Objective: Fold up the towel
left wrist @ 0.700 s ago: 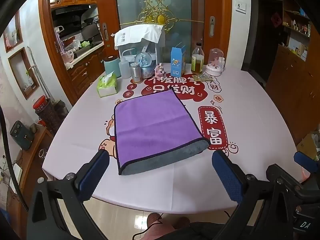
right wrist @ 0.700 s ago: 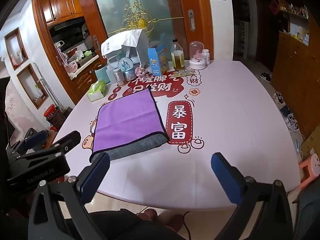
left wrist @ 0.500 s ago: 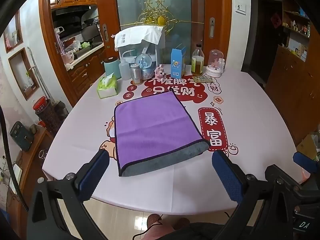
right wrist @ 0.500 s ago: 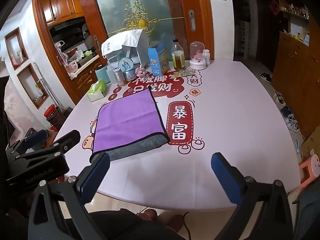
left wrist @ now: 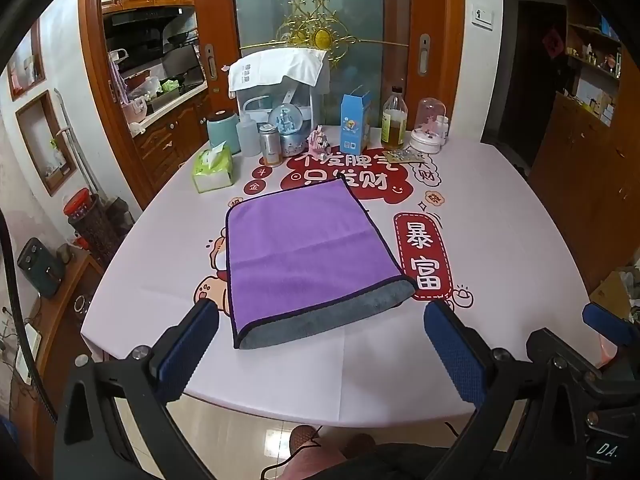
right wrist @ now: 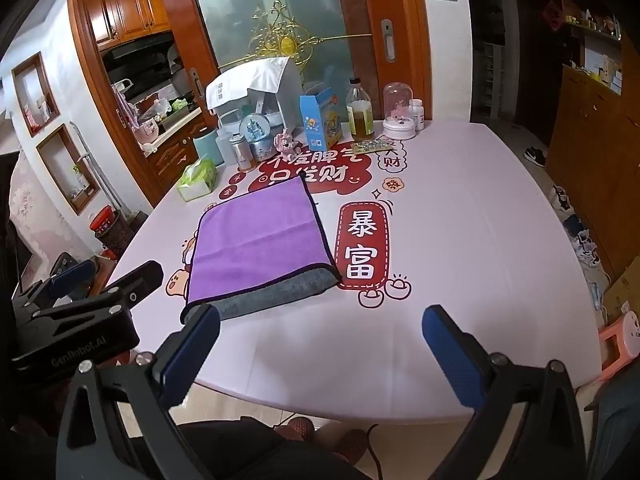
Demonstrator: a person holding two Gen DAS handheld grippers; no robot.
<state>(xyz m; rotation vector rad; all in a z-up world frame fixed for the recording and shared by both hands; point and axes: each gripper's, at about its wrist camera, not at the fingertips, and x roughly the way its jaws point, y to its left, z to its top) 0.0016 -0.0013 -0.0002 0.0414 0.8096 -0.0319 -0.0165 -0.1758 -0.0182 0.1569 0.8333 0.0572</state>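
Towel (left wrist: pixel 308 252) lies flat on the worktop (left wrist: pixel 500 240), apparently already folded once, grey underside showing at its near edge. Left hand-held gripper (left wrist: pixel 320 344) and right hand-held gripper (right wrist: pixel 320 344) hover gaping, empty, short of it, probably lining up on near corners.

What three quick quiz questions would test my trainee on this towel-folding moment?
1. True or false: the left gripper is clamped on the purple towel.
2. Which colour strip shows along the towel's near edge: A grey, B green, C red?
3. Fill in: the green tissue pack lies on the table to the towel's far ____.

Key: 1 false, both it and the right gripper are open, holding nothing. 2 A. 3 left.
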